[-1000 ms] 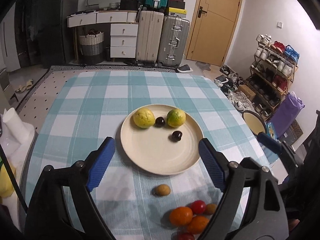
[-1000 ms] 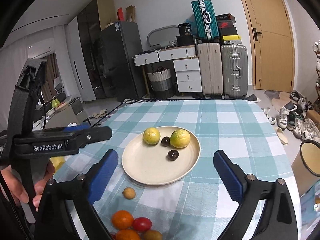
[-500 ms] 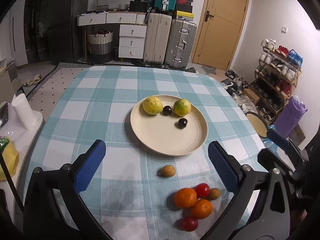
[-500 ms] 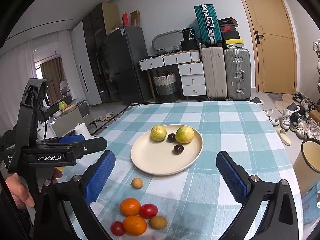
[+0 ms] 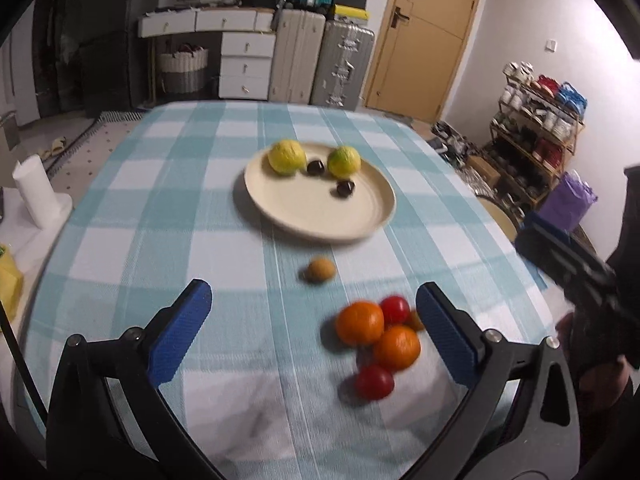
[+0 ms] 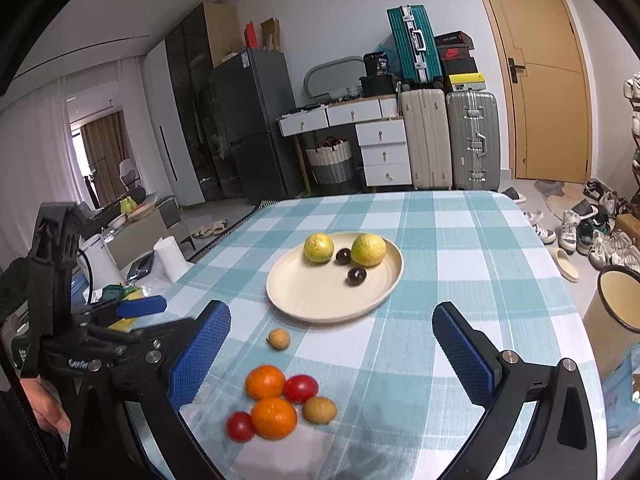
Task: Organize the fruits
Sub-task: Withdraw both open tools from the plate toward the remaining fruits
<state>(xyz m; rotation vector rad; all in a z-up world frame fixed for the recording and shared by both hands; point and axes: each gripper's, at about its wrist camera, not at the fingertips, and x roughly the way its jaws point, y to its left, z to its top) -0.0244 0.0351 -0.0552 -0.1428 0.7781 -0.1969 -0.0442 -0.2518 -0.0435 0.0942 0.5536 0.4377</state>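
Since a second earlier we had pulled both grippers back from the plate (image 6: pixel 394 276), so the loose fruit pile (image 6: pixel 280 404) on the checked cloth came into view; left gripper (image 5: pixel 314 334) and right gripper (image 6: pixel 330 352) were spread wide, empty. Oranges (image 6: pixel 265 382) looked firm, light and round; we judged gripping across the middle best. Tomatoes (image 6: pixel 301 389) seemed soft, slick, likely to roll.

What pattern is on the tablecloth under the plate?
The tablecloth has a teal and white check pattern, seen most sharply in the right wrist view.
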